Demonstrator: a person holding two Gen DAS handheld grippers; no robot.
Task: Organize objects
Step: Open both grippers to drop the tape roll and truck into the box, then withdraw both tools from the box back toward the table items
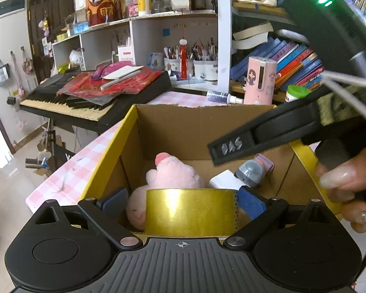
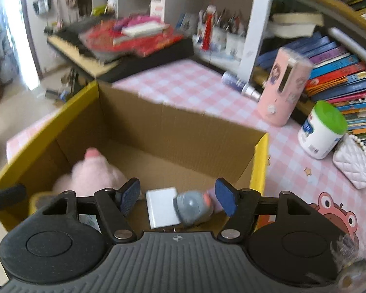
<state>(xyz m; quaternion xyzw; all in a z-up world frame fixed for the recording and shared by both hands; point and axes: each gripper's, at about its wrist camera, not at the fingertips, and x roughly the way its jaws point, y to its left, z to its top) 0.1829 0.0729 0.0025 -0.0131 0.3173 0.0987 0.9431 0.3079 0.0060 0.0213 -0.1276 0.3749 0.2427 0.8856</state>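
Observation:
My left gripper (image 1: 184, 201) is shut on a roll of gold tape (image 1: 190, 211) and holds it over the near edge of the open cardboard box (image 1: 195, 124). Inside the box lie a pink plush toy (image 1: 173, 174), a white charger block (image 1: 225, 183) and a grey figurine (image 1: 252, 171). My right gripper (image 2: 179, 196) is open and empty above the box's near right part, over the charger block (image 2: 162, 207) and the figurine (image 2: 192, 207). The plush (image 2: 92, 175) lies to its left. The right gripper's body crosses the left wrist view at the upper right.
The box stands on a pink checked tablecloth (image 2: 195, 83). A pink cylinder (image 2: 284, 88), a green-lidded white jar (image 2: 322, 129), a white quilted purse (image 2: 352, 166) and a lying spray bottle (image 2: 240, 85) are to the right. A keyboard (image 1: 85, 97) with red papers is behind left, bookshelves behind.

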